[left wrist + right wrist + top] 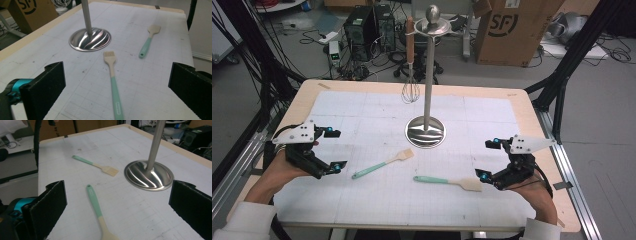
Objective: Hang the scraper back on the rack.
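Table (pixel 302 105) | brush (pixel 383 163) laid slantwise, bristles toward stand (pixel 426 131) | spatula (pixel 448 181) laid crosswise, blade rightward | both claws spread, nothing pinched: left claw (pixel 335 149), right claw (pixel 486 159)

A mint-green handled brush (pixel 382 164) and spatula (pixel 447 181) with pale beige heads; shiny silver stand (pixel 426 131); white gridded mat (pixel 372 125) on a light wooden bench (pixel 539 125).

Mint-handled basting brush (pixel 382 164) lying flat left of centre, mint-handled spatula (pixel 447 181) flat, apparently wooden-bladed, to its right
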A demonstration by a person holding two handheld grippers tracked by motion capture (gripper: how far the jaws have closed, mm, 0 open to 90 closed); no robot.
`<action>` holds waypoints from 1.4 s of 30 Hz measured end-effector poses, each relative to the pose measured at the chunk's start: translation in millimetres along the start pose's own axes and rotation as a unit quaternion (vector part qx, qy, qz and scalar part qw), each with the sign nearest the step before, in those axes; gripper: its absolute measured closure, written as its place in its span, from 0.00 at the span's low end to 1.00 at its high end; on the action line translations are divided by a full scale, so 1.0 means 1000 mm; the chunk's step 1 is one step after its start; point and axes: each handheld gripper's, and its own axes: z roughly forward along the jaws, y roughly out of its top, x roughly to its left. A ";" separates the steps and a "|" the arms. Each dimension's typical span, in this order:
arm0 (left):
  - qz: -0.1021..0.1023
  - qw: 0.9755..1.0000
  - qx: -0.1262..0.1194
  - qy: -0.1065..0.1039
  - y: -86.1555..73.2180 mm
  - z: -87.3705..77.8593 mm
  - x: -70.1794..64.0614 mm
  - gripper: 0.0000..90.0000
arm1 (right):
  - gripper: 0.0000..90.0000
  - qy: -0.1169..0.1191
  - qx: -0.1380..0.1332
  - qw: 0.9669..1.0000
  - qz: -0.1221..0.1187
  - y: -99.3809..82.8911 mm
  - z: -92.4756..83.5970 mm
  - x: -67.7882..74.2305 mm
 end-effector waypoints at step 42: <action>-0.015 1.000 -0.010 0.026 -0.039 -0.015 -0.002 0.02 | 0.00 0.049 0.192 0.979 -0.044 0.045 0.071 -0.004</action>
